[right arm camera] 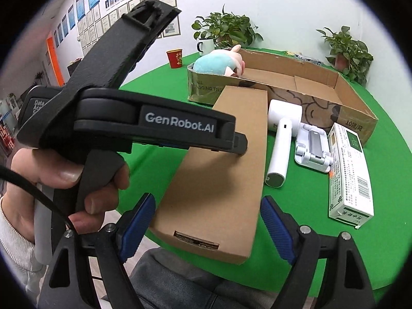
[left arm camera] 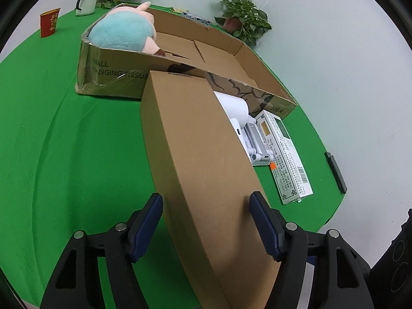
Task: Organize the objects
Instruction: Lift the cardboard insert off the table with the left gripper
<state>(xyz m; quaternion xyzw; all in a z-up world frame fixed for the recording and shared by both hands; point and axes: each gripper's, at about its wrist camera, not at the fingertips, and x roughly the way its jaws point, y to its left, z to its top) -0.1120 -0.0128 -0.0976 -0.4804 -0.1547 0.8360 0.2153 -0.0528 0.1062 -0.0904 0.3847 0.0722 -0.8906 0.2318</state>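
A long flat brown box (left arm camera: 195, 154) lies on the green table, its far end against a large open cardboard carton (left arm camera: 239, 51). My left gripper (left arm camera: 206, 221) is shut on the brown box, one pad on each long side. In the right wrist view the brown box (right arm camera: 221, 170) is gripped by the left gripper body (right arm camera: 154, 126) from the left. My right gripper (right arm camera: 208, 224) is open and empty, its jaws spread just before the box's near end. A blue-and-pink plush toy (right arm camera: 219, 63) lies in the carton's (right arm camera: 355, 113) left end.
To the right of the brown box lie a white handheld device (right arm camera: 280, 139), a white folding stand (right arm camera: 312, 146) and a white medicine box (right arm camera: 350, 170). A red cup (left arm camera: 49, 22), a white mug (left arm camera: 86, 3) and potted plants (left arm camera: 244, 18) stand at the back. A black strip (left arm camera: 336, 172) lies at the table's right edge.
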